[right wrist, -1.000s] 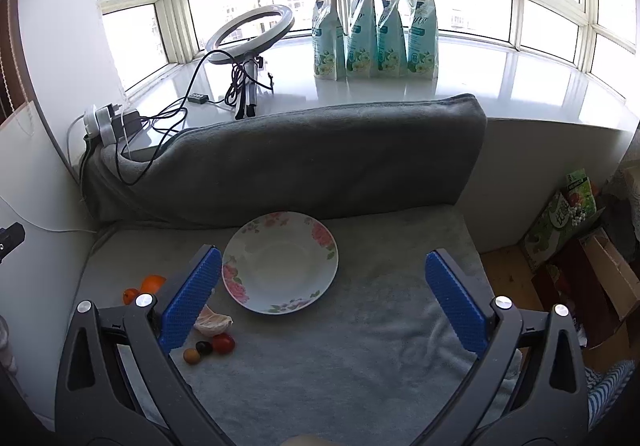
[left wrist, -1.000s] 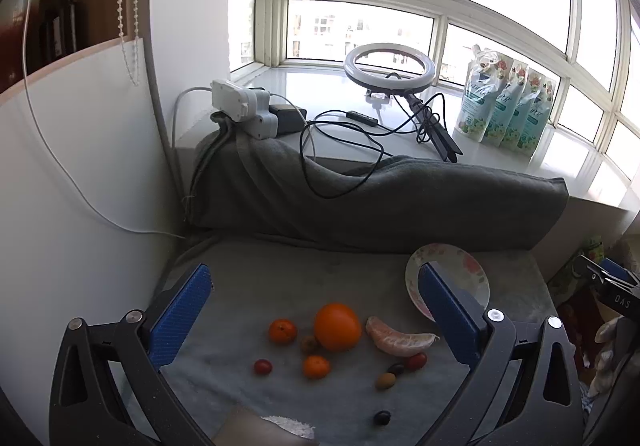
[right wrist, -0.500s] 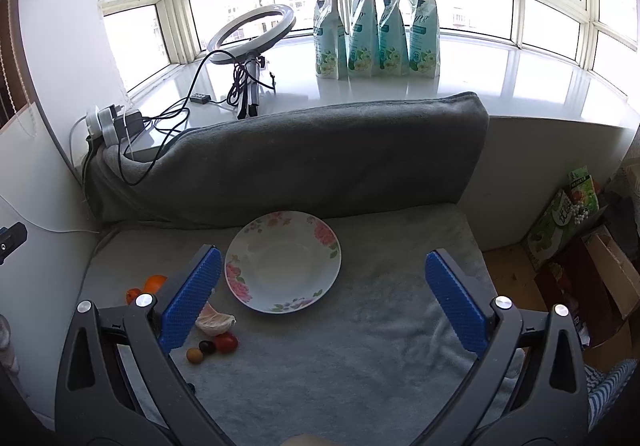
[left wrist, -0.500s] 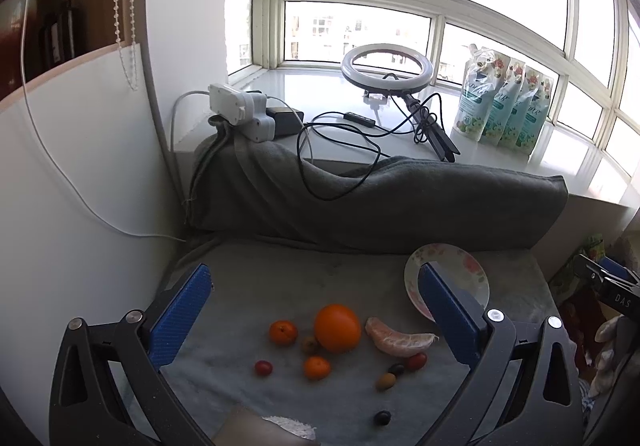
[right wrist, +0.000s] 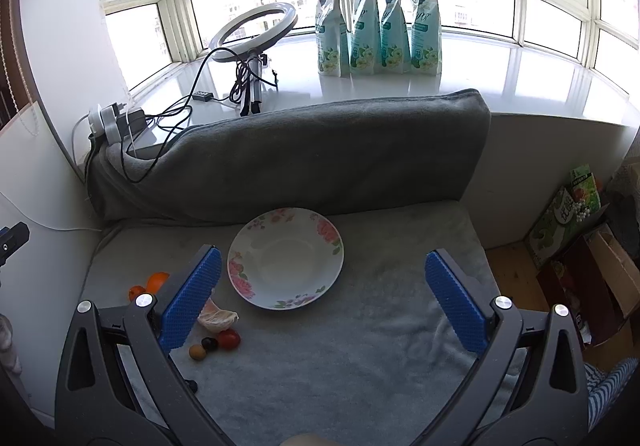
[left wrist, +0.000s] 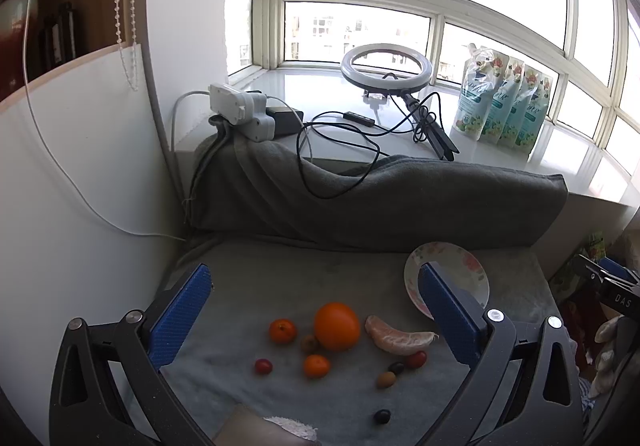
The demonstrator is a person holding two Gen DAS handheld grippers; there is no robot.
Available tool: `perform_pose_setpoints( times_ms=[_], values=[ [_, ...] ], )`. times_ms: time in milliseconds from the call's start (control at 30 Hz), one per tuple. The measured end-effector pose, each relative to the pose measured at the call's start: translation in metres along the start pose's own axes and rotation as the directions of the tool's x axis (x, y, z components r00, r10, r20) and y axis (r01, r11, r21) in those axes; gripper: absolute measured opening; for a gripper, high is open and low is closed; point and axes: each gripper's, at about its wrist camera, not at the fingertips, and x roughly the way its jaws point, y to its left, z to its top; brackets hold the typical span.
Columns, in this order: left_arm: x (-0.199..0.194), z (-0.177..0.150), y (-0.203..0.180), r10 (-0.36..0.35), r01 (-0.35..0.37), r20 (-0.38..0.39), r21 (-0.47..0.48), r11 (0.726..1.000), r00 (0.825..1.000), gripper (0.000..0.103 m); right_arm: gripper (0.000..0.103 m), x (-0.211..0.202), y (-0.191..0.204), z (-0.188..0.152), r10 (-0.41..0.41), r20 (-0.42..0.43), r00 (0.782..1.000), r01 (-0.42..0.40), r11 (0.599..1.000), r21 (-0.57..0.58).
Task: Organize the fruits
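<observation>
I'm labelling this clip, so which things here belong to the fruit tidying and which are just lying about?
Part of the job:
large orange
two small oranges
peeled segment
cherry tomatoes
small dark and brown fruits
flowered plate, empty
left gripper and right gripper, jaws open

Lying about:
ring light
refill pouches
power strip
grey blanket

Home window nook (blanket-draped bay sill)

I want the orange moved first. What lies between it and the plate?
Only the peeled segment, lying on the cloth between the orange and the plate. It is low, so lifting the orange over it should clear. The plate holds nothing.
</observation>
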Motion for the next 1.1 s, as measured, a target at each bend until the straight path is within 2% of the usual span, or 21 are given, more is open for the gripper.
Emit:
perform_pose_setpoints(
  times_ms=[1100],
  values=[
    [-0.0026, -0.0032, -0.0026, 0.000, 0.000, -0.007, 0.006, 1.000, 1.000, 0.102, 0.103, -0.0037, -0.0007, -0.0066, 0.022, -0.025, 0.999, -0.022, 1.000, 0.010]
  ],
)
